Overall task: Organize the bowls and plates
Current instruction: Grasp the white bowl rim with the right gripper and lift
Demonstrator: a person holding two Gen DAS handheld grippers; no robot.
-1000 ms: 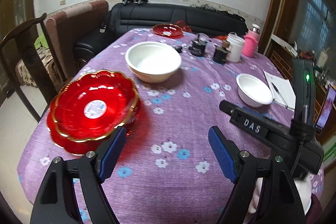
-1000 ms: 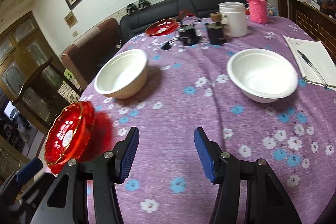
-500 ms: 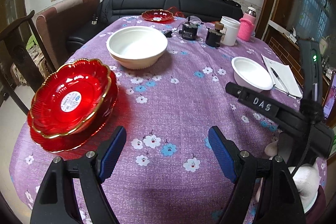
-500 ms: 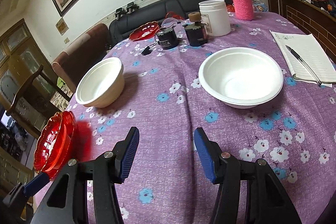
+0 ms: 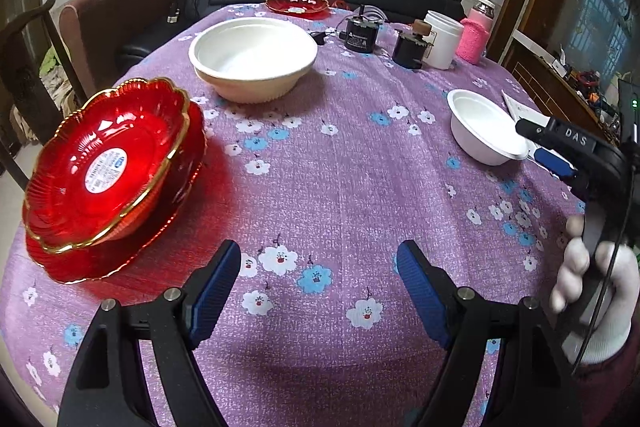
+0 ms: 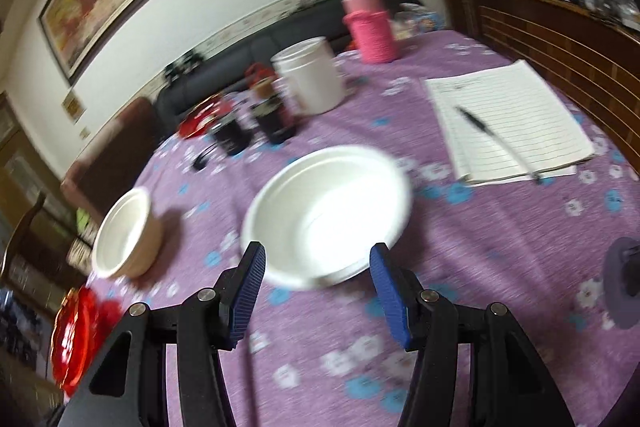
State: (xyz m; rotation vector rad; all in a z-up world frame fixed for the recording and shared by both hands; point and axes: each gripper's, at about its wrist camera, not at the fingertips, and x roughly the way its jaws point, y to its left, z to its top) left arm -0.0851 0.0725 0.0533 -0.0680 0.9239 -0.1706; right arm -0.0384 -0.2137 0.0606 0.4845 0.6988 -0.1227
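Closing in on the small white bowl (image 6: 326,215) with the right tool (image 6: 318,283), jaws apart and gripping nothing; left tool (image 5: 320,287) idling open over the table (image 5: 340,187); red plates (image 5: 112,167) looking stacked already, big bowl (image 5: 254,57) and far red plate (image 5: 297,3) remaining

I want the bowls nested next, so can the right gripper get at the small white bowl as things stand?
Probably yes. The right gripper is open, its fingers straddle the near rim of the small white bowl, and nothing lies between them.
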